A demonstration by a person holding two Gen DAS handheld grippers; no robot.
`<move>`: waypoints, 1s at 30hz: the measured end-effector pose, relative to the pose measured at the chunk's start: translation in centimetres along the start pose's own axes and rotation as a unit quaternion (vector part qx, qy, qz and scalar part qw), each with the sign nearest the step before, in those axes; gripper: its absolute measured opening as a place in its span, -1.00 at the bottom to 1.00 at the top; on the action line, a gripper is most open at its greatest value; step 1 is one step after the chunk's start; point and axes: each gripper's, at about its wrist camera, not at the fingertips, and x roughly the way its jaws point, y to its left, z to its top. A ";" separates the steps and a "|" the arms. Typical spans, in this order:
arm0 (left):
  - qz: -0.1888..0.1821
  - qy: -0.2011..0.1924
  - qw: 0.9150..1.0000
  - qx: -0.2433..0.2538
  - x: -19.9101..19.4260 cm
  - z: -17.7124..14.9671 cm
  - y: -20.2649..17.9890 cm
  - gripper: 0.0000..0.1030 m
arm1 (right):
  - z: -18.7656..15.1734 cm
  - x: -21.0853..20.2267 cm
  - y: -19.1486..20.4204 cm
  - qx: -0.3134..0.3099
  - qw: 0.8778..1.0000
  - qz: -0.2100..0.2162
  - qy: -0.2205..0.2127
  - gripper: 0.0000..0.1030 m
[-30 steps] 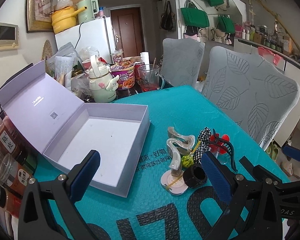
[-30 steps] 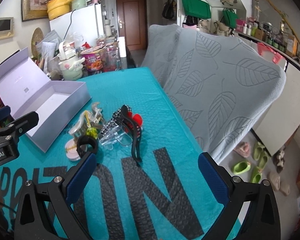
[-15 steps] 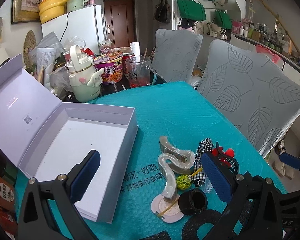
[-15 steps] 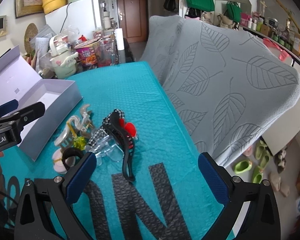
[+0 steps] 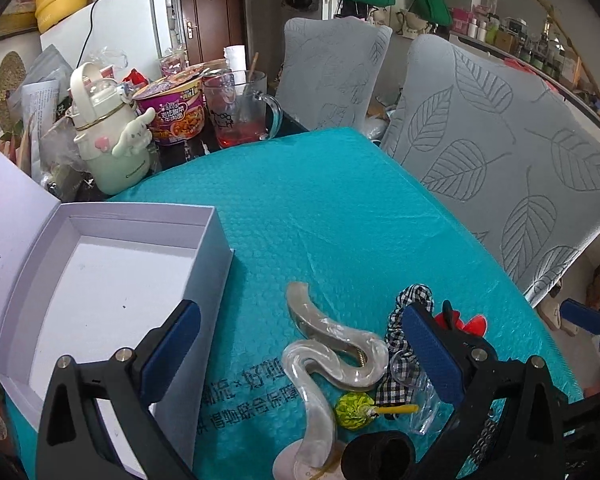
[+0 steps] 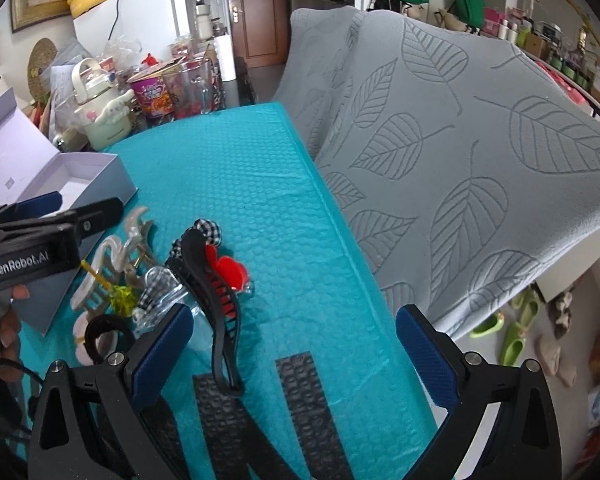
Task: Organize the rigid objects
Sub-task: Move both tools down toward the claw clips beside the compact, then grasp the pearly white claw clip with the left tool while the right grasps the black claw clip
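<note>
A pile of hair accessories lies on the teal mat: a pearly wavy hair clip, a checkered scrunchie, a green-yellow ball pick, a black ring, and a long black claw clip over a red piece. An open white box sits to the left. My left gripper is open, its jaws straddling the pearly clip. My right gripper is open and empty, just right of the black claw clip.
Behind the mat stand a cream kettle, a purple noodle cup and a glass mug. Two grey leaf-pattern chairs line the table's right edge. The left gripper's body shows in the right wrist view.
Both grippers have moved forward and lower toward the pile. The left gripper's jaws now frame the pearly clip; the right gripper sits closer to the black claw clip.
</note>
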 end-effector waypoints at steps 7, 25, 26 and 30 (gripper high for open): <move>-0.027 0.038 0.999 0.012 2.0 -1.0 0.4 1.00 | 0.4 1.6 0.6 -0.022 0.999 0.034 0.016 1.00; -0.038 0.030 0.999 -0.005 1.9 -1.2 1.7 0.07 | 0.5 2.9 0.8 -0.029 0.998 0.052 0.028 1.00; -0.037 0.029 0.999 -0.005 1.9 -1.2 1.7 0.07 | 0.5 2.8 0.8 -0.027 0.998 0.054 0.027 1.00; -0.037 0.028 0.999 -0.003 1.6 -1.4 1.4 0.07 | 0.3 2.5 0.8 -0.025 0.998 0.055 0.026 1.00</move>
